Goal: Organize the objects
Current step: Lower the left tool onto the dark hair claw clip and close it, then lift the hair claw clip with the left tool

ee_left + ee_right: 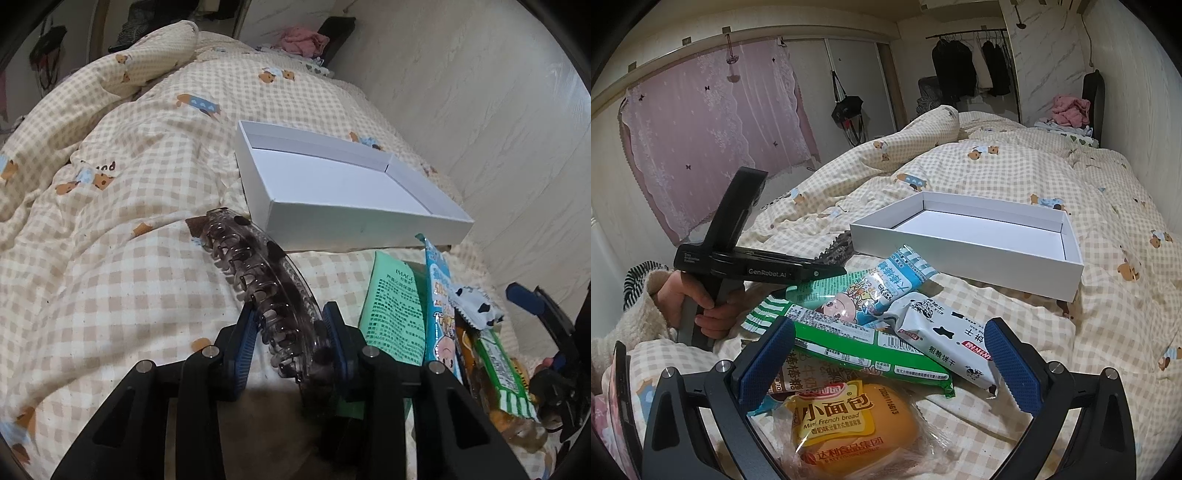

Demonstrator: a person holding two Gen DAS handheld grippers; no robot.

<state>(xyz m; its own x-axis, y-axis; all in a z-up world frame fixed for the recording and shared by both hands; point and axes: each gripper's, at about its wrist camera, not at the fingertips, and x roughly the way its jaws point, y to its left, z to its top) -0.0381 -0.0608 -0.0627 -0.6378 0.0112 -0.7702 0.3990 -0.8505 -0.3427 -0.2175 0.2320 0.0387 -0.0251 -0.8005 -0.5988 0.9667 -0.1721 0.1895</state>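
My left gripper (291, 339) is shut on a clear smoky hair claw clip (258, 273) and holds it just above the checked bedspread, short of the empty white box (332, 184). The box also shows in the right wrist view (979, 236). My right gripper (890, 365) is open and empty, hovering over a pile of snack packets: a French bread bun (849, 428), a green packet (857, 347), a cow-print biscuit packet (945, 339) and a blue cartoon packet (882, 288). A green leaflet (395, 314) lies beside the clip.
The checked duvet (110, 184) is rumpled and bunched up at the far left. A wall (480, 110) runs along the bed's right side. Pink clothes (1071, 109) lie at the head of the bed. The left gripper's body (757, 266) shows left of the packets.
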